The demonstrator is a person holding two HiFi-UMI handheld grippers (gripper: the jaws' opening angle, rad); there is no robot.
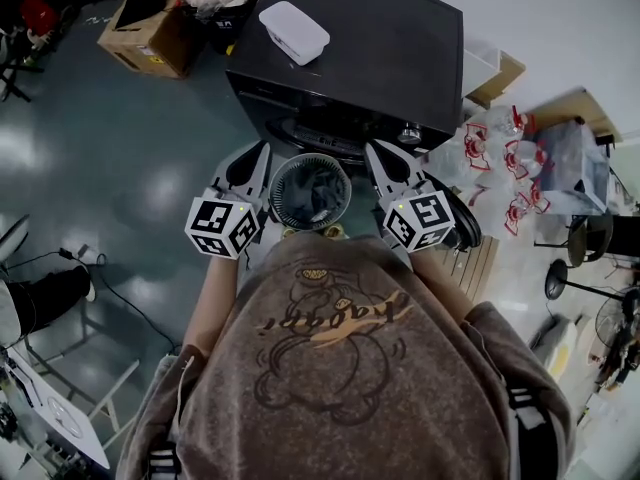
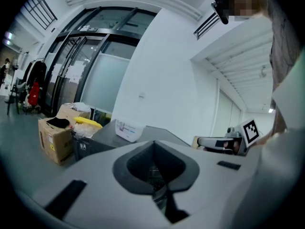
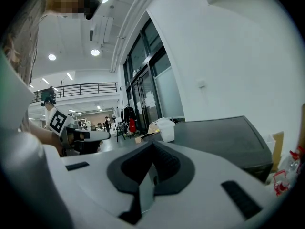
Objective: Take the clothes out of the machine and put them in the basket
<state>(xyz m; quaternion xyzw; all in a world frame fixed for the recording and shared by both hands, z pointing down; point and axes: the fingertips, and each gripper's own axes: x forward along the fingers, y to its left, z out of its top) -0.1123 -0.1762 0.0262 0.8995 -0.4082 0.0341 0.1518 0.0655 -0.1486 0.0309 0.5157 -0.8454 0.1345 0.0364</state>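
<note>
A black machine point(image 1: 350, 58) stands in front of me with a white box point(image 1: 293, 31) on its top. Below its front sits a round ribbed basket point(image 1: 310, 190) with dark cloth inside. My left gripper point(image 1: 256, 155) is to the left of the basket and my right gripper point(image 1: 379, 155) to its right, both pointing at the machine. Each has its jaws together with nothing between them. The left gripper view looks past its shut jaws point(image 2: 153, 143) to the machine point(image 2: 102, 140). In the right gripper view the jaws point(image 3: 153, 144) also meet, with the machine point(image 3: 224, 137) beyond.
Cardboard boxes point(image 1: 150, 23) and a yellow item lie left of the machine. Clear plastic bins with red clips point(image 1: 520, 158) and a wooden piece stand at the right. Black stands point(image 1: 575, 258) are further right, a white chair frame point(image 1: 60, 408) at the lower left.
</note>
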